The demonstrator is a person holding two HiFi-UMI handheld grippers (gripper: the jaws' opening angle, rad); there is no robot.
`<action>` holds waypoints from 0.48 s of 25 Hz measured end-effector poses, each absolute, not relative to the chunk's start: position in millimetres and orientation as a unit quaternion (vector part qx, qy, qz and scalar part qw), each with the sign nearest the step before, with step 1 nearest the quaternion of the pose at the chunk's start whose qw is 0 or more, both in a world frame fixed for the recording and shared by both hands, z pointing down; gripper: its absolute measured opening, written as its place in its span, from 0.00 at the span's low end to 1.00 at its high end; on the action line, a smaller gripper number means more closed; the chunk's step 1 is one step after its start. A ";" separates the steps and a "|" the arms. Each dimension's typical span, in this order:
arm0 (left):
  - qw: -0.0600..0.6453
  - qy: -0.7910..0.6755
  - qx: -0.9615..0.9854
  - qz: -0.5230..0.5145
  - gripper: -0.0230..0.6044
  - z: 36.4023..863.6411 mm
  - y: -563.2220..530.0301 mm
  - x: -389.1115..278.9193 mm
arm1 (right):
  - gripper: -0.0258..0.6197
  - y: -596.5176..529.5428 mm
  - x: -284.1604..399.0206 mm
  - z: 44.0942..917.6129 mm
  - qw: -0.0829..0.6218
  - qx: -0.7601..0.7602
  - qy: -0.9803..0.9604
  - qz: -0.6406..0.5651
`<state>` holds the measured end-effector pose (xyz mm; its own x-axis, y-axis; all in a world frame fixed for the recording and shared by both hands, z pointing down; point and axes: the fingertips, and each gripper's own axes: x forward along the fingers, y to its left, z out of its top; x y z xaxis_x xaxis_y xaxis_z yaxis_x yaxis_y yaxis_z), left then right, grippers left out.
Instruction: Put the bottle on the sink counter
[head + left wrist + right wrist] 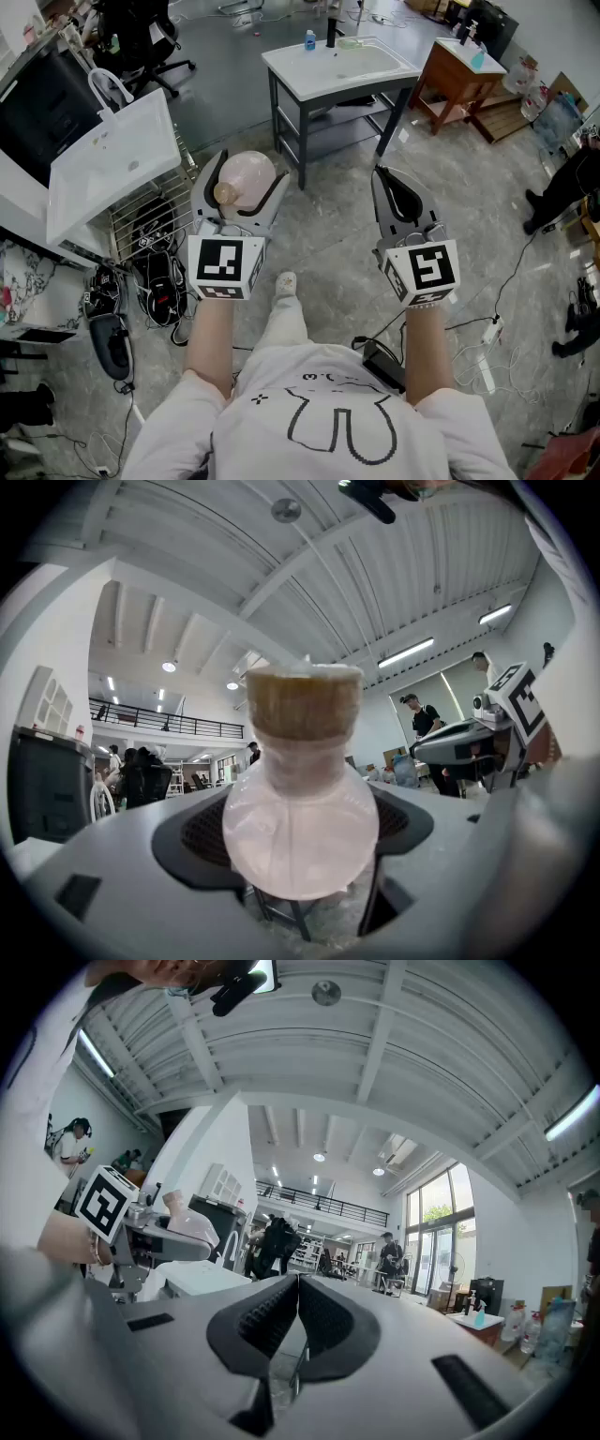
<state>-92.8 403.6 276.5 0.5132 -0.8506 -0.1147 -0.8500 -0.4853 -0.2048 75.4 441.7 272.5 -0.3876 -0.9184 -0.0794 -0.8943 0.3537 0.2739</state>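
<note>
A round, pale pink bottle (247,176) with a tan cap (225,193) is held between the wide-spread jaws of my left gripper (239,190). In the left gripper view the bottle (300,822) fills the middle, cap upward, and both pads press on its belly. My right gripper (396,195) is held beside it at the same height, shut with nothing in it; its pads (267,1316) meet in the right gripper view. A white sink counter (309,77) on a grey frame stands ahead, well beyond both grippers.
A second white sink (112,159) with a curved tap leans over a wire rack at the left. A wooden table (459,70) stands at the back right. Small bottles (310,39) stand on the far sink's rim. Cables and a power strip (489,330) lie on the floor.
</note>
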 end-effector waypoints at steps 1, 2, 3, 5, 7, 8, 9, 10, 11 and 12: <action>0.117 0.493 -0.862 0.000 0.68 277.2 400.2 -92.9 | 0.09 438.2 75.9 273.1 0.046 0.553 -0.820 -0.139; 0.117 0.493 -0.862 0.000 0.68 277.8 396.6 -92.9 | 0.09 434.5 76.6 273.6 0.048 0.555 -0.819 -0.140; 0.116 0.492 -0.863 0.001 0.68 278.4 392.8 -92.8 | 0.09 430.6 77.9 273.9 0.049 0.557 -0.817 -0.141; 0.115 0.493 -0.863 0.003 0.68 279.2 383.6 -92.2 | 0.09 421.1 81.9 273.6 0.047 0.561 -0.814 -0.139; 0.114 0.493 -0.862 0.007 0.68 279.2 371.1 -91.7 | 0.09 409.2 85.9 274.0 0.047 0.565 -0.812 -0.137; 0.113 0.494 -0.862 0.008 0.68 279.1 363.7 -91.8 | 0.09 402.4 87.2 274.7 0.048 0.566 -0.812 -0.136; 0.111 0.495 -0.862 0.010 0.68 278.9 355.7 -92.4 | 0.09 394.9 88.2 275.3 0.050 0.567 -0.811 -0.135; 0.110 0.496 -0.861 0.012 0.68 278.4 347.2 -93.2 | 0.09 386.5 88.8 275.6 0.053 0.568 -0.810 -0.135; 0.109 0.497 -0.861 0.014 0.68 277.7 338.3 -94.4 | 0.09 377.5 89.2 275.5 0.054 0.568 -0.810 -0.134; 0.107 0.498 -0.860 0.016 0.68 277.0 329.4 -95.7 | 0.09 368.0 89.2 274.9 0.054 0.569 -0.810 -0.133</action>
<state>-95.7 329.4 277.0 0.5034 -0.8535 -0.1344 -0.8604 -0.4808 -0.1690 89.2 368.0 274.9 -0.3475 -0.9355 -0.0642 -0.9068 0.3179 0.2767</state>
